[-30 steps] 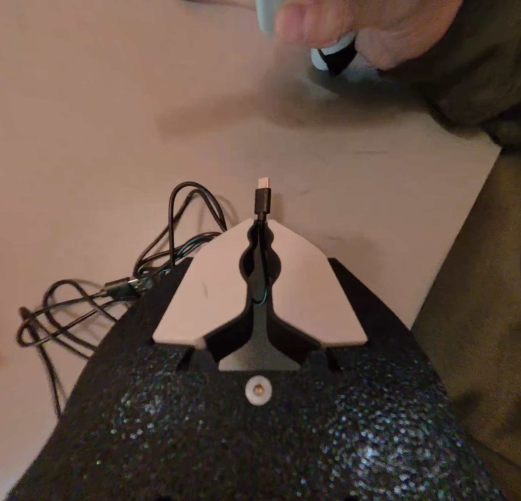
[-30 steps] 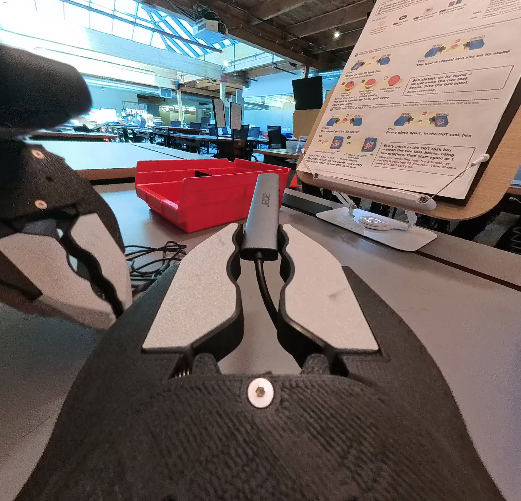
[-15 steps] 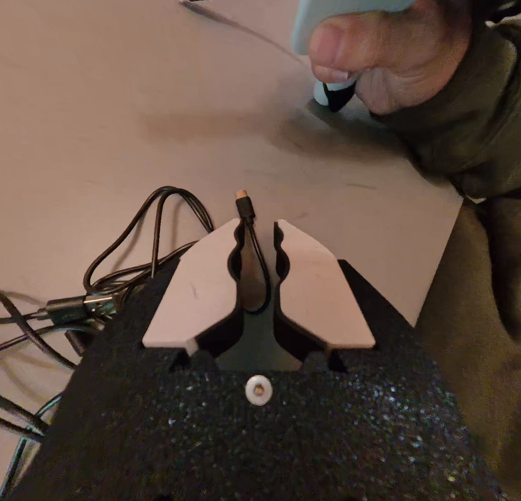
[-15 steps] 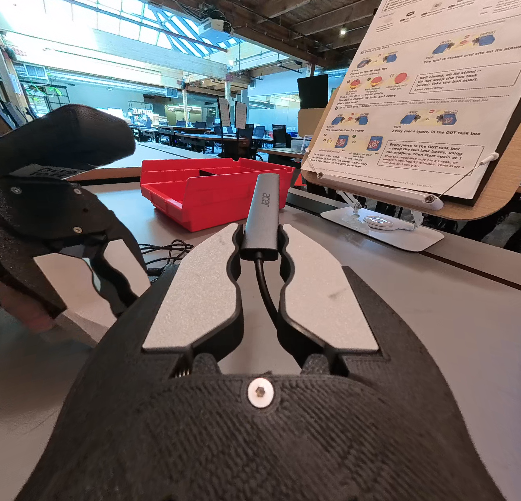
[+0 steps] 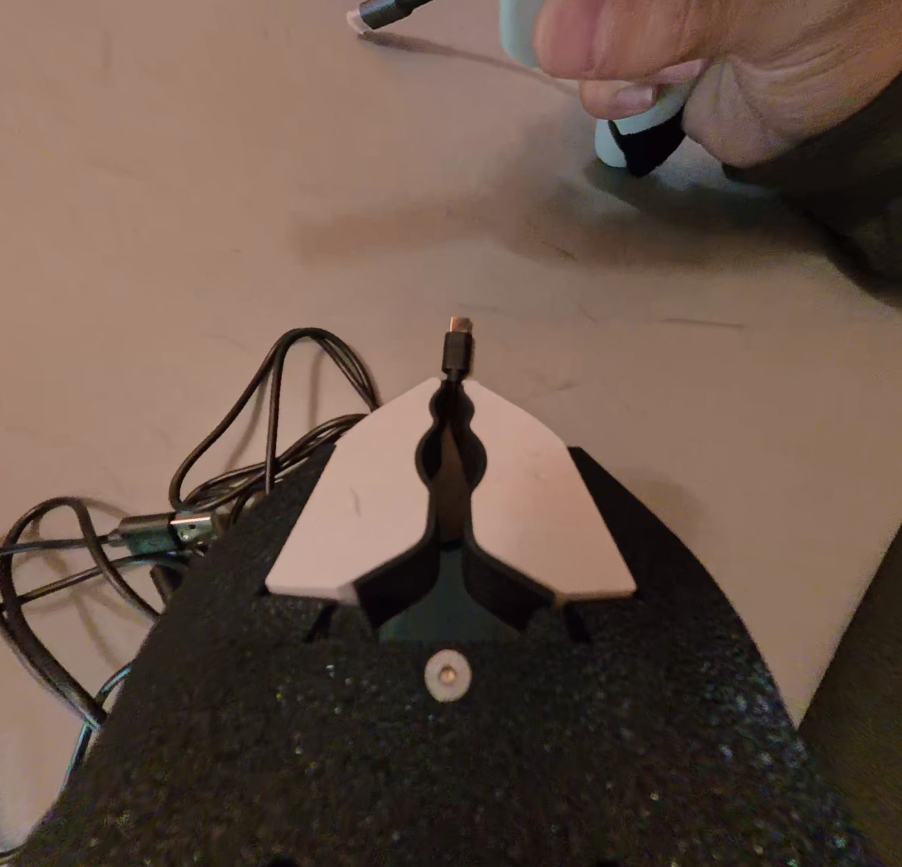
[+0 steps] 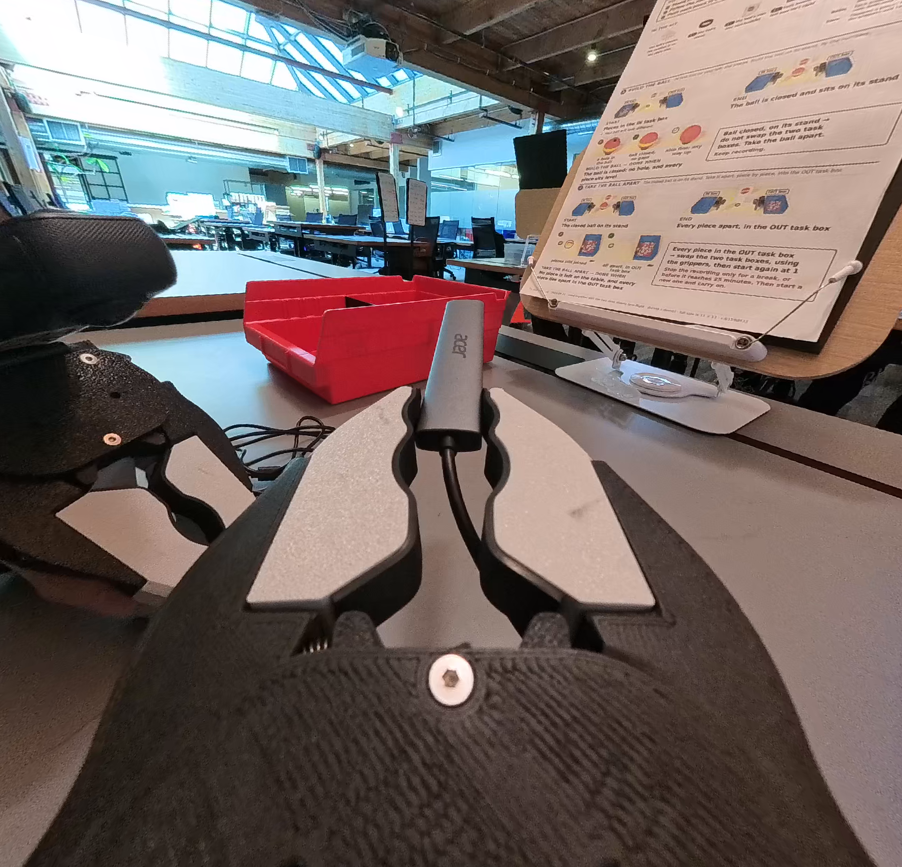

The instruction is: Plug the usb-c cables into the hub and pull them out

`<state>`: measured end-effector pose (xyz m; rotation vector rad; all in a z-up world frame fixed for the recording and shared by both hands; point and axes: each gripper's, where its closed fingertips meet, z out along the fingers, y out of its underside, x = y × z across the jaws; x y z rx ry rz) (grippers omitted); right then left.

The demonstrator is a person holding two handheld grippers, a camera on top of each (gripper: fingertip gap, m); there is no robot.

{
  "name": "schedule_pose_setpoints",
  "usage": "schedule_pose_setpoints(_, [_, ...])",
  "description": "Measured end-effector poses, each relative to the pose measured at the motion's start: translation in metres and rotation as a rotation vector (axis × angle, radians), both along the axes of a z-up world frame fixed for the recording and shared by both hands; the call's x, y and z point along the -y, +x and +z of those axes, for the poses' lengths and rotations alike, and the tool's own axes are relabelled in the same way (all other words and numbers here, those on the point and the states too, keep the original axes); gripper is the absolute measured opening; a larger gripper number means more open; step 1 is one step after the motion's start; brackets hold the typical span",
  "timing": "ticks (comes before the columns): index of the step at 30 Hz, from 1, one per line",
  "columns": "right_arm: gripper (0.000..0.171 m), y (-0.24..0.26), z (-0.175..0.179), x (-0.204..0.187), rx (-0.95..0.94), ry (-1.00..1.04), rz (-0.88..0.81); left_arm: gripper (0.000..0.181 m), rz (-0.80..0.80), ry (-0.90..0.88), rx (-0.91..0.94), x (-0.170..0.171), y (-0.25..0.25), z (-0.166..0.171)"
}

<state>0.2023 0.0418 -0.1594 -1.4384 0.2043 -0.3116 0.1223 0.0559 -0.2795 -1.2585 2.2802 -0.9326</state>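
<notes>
1. Our left hand-held gripper (image 5: 454, 384) pinches the black usb-c cable (image 5: 457, 355) just behind its plug, above the tabletop (image 5: 195, 184).
2. Our right hand-held gripper (image 6: 451, 399) squeezes the grey hub (image 6: 454, 370), which has white writing on it.
3. Far right, a printed page (image 6: 732, 160) leans on a stand.

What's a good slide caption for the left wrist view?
Left claw pinches a black USB-C cable just behind its plug, above the table, beside loose tangled cables.

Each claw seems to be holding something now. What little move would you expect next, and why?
Probably the left gripper should turn its plug towards the hub and bring it closer. Its fingers pinch the cable just behind the plug, which sticks out forward and free. The right gripper grips the hub near its cable end, far end raised. Its ports aren't visible, so alignment comes first.
</notes>
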Motion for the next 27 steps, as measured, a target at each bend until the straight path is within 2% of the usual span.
schedule_pose_setpoints(1, [0.024, 0.000, 0.000, 0.000, 0.001, -0.001, 0.000, 0.003, -0.001, 0.000, 0.001, 0.000, 0.000, 0.000])
schedule_pose_setpoints(4, [0.024, -0.001, -0.001, -0.001, 0.002, -0.006, 0.001, 0.002, -0.018, 0.016, 0.026, -0.001, 0.002, 0.002])
schedule_pose_setpoints(8, [0.024, 0.000, -0.001, -0.001, 0.002, -0.008, -0.002, 0.002, -0.026, 0.041, 0.201, -0.005, 0.012, 0.024])
schedule_pose_setpoints(15, [0.024, 0.001, -0.004, -0.003, 0.029, -0.052, -0.094, 0.002, 0.182, 0.164, 0.422, -0.034, 0.015, 0.086])
schedule_pose_setpoints(18, [0.024, -0.010, -0.004, -0.010, 0.020, -0.048, -0.080, 0.002, 0.220, 0.169, 0.428, -0.037, 0.012, 0.099])
schedule_pose_setpoints(27, [0.024, -0.044, -0.007, -0.031, 0.050, -0.079, 0.041, 0.002, 0.274, 0.072, 0.379, -0.051, 0.010, 0.106])
